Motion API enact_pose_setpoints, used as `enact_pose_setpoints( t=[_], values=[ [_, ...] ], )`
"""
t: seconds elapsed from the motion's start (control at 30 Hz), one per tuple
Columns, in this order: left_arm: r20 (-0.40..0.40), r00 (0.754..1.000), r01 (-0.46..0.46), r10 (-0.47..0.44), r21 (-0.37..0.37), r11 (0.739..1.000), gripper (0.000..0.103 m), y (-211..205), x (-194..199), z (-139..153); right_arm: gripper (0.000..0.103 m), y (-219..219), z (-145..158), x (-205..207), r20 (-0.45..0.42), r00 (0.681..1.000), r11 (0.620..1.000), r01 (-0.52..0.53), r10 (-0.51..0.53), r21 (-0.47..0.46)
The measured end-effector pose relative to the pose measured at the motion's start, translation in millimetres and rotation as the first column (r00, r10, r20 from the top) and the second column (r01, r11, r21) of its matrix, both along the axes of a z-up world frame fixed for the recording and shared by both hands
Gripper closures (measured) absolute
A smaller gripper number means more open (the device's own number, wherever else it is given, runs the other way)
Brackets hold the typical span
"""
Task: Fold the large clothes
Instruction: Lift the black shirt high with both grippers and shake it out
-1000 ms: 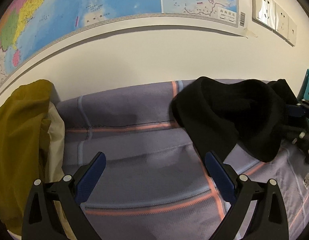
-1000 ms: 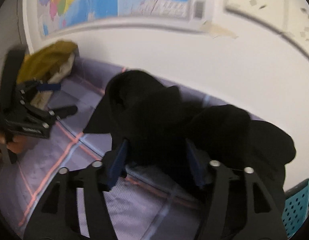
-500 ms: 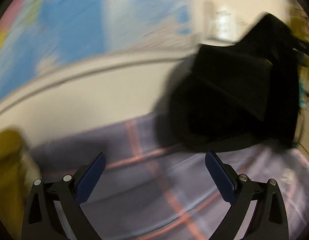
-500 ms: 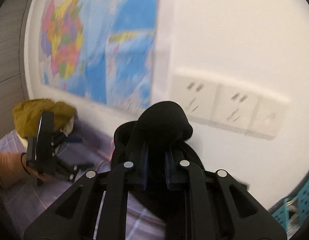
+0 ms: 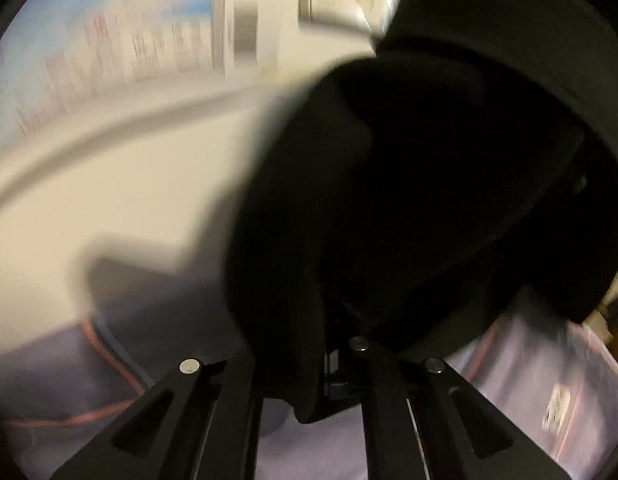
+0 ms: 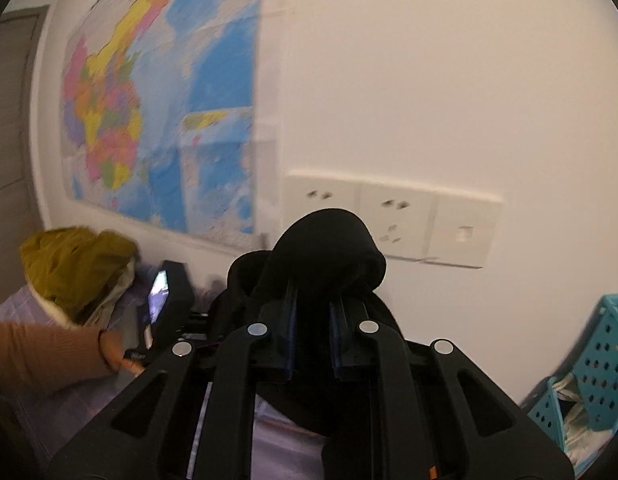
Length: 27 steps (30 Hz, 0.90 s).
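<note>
A large black garment (image 5: 429, 184) hangs lifted above the lilac checked sheet (image 5: 541, 364). My left gripper (image 5: 309, 344) is shut on a lower fold of it; the cloth hides the fingertips. My right gripper (image 6: 313, 312) is shut on a bunched upper part of the same black garment (image 6: 325, 244), held up in front of the wall. The left gripper's body (image 6: 169, 300) shows in the right wrist view, low on the left beside the garment.
A mustard and cream clothes pile (image 6: 77, 268) lies at the far left by the wall. A teal perforated basket (image 6: 589, 364) stands at the right. A wall map (image 6: 157, 112) and sockets (image 6: 393, 220) are behind.
My left gripper swung right from the open sheet and shut on the black garment. My right gripper shut on the garment and lifted it up off the sheet.
</note>
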State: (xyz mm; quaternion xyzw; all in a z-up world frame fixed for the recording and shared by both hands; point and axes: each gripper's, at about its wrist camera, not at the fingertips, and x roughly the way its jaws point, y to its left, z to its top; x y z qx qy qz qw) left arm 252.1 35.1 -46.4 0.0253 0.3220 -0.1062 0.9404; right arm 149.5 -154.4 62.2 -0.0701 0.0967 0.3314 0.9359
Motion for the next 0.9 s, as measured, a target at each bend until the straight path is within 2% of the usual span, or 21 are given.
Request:
enact_pose_setpoints(
  t=[0.07,0.13,0.2,0.3,0.37,0.53,0.57,0.63,0.7,0.8,0.83,0.9],
  values=[
    [0.057,0.998,-0.009,0.010,-0.008,1.000,0.099,-11,0,26,0.091,-17,24,-4,0.050,0.998,0.998,0.046,-0.048,0.042],
    [0.152,0.988,-0.018,0.016,0.016,1.000,0.099,-28,0,67,0.091,-36,55,-7,0.063,0.995,0.993,0.068,-0.074,0.099],
    [0.244,0.970,0.007,-0.007,0.002,1.000,0.099,-45,-2,113,0.091,-56,87,-15,0.116,0.985,0.985,0.112,-0.128,0.134],
    [0.317,0.947,0.059,-0.051,-0.017,0.998,0.099,-75,-2,171,0.091,-91,134,-39,0.188,0.967,0.967,0.130,-0.173,0.219],
    [0.385,0.922,0.050,-0.045,-0.004,0.999,0.100,-93,-7,199,0.091,-112,159,-54,0.228,0.953,0.957,0.140,-0.201,0.255],
    [0.548,0.836,0.083,-0.018,-0.094,0.992,0.100,-99,-43,277,0.091,-164,203,-108,0.318,0.911,0.932,0.156,-0.264,0.327],
    [0.594,0.804,0.091,-0.012,-0.103,0.990,0.100,-96,-59,294,0.091,-172,209,-125,0.347,0.901,0.932,0.142,-0.261,0.333],
    [0.648,0.762,0.087,-0.005,-0.095,0.992,0.100,-91,-81,313,0.091,-182,217,-152,0.387,0.888,0.933,0.113,-0.249,0.340],
    [0.696,0.718,0.069,0.002,-0.074,0.995,0.100,-84,-122,330,0.091,-182,220,-180,0.416,0.880,0.940,0.088,-0.228,0.330],
    [0.723,0.691,0.035,0.021,-0.063,0.997,0.099,-48,-203,342,0.091,-182,216,-223,0.454,0.877,0.952,0.013,-0.158,0.306],
    [0.732,0.681,0.023,0.017,-0.044,0.999,0.098,-52,-226,347,0.091,-181,214,-235,0.457,0.881,0.953,-0.019,-0.126,0.301],
    [0.732,0.681,-0.027,0.021,-0.004,1.000,0.098,-42,-270,348,0.091,-177,207,-250,0.439,0.896,0.951,-0.079,-0.064,0.298]
  ],
)
